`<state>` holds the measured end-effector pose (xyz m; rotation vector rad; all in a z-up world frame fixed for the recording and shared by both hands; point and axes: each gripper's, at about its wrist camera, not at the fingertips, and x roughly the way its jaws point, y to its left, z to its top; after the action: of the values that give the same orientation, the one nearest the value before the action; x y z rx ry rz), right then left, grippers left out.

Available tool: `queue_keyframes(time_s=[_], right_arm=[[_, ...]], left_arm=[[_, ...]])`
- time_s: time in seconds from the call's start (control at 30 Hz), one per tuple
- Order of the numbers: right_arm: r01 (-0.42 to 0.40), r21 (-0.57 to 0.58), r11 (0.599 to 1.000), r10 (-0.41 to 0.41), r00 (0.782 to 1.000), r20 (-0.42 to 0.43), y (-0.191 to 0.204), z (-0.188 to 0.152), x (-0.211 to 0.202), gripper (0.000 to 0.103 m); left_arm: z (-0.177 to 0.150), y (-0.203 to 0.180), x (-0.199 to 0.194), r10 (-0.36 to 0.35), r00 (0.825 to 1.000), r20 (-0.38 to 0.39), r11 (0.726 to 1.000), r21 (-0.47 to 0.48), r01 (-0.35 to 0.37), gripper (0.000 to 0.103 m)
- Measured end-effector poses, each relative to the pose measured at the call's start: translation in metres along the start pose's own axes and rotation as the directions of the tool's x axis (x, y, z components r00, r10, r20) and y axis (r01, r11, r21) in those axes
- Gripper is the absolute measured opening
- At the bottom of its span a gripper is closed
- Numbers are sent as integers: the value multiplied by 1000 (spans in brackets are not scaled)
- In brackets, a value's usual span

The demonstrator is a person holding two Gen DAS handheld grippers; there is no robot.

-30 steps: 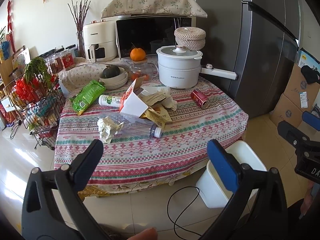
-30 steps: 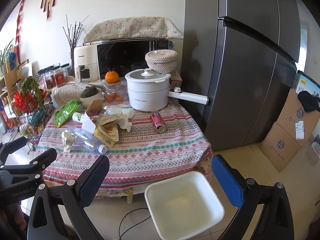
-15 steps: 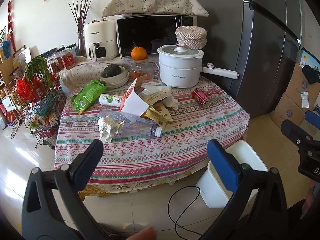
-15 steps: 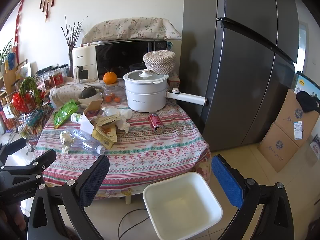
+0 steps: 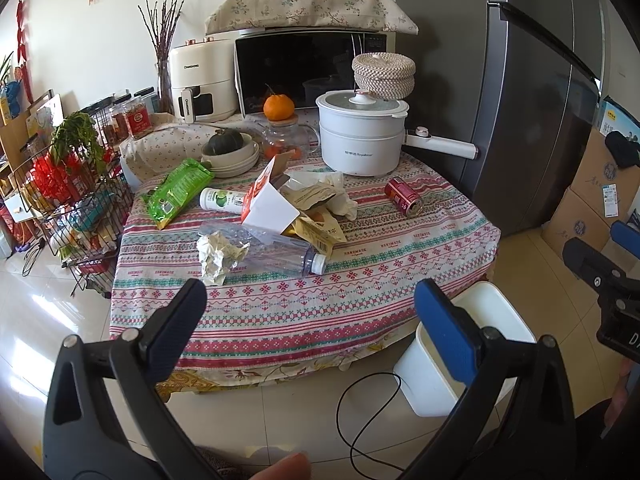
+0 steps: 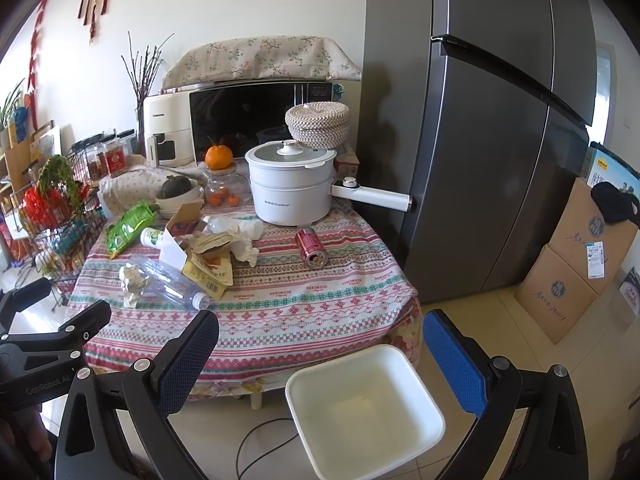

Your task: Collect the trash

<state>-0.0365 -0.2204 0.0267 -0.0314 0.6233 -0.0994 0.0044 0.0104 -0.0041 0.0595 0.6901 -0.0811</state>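
Observation:
Trash lies on the patterned tablecloth: a crumpled paper, a clear plastic bottle, a red can, a green snack bag, a small white bottle, an open carton, yellow wrappers and tissue. A white bin stands empty on the floor at the table's front right. My left gripper is open, short of the table's near edge. My right gripper is open above the bin. The can and bottle lie beyond it.
A white electric pot, a bowl with a squash and a jar under an orange stand at the table's back. A grey fridge rises on the right, a wire rack on the left, cardboard boxes far right. A black cable loops on the floor.
Both grippers have drifted slightly nearer the table and stayed open. Nothing on the table has moved.

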Motion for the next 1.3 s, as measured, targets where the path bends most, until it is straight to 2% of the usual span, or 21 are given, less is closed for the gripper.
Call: queue_keyframes(time_s=[0.53,0.83,0.93,1.0,1.07,1.2,1.3], right_arm=[[6,3,1000,-6,1000,-10,1,2,3,103],[17,-3,1000,-17,1000,-21,6,8,10,103],[-45,-9,999,45,996,-73,7,13,24,103],[-82,-11,997,80,989,-124,8,17,39,103],[-114,-23,993,108,979,-173,10,22,58,103],[-175,22,984,174,942,-287,12,31,102,103],[-162,51,985,170,931,-323,12,30,128,103]], left_arm=[[4,4,2,12,1000,-6,1000,-9,-12,103],[20,15,13,36,999,-4,999,-11,-36,103],[30,27,23,57,998,-2,998,-9,-57,103],[37,40,34,29,999,-28,999,-30,-30,103],[47,53,55,-17,995,-97,999,-47,12,103],[58,77,104,-52,974,-222,988,-153,18,103],[56,89,139,-98,955,-280,966,-257,23,102]])
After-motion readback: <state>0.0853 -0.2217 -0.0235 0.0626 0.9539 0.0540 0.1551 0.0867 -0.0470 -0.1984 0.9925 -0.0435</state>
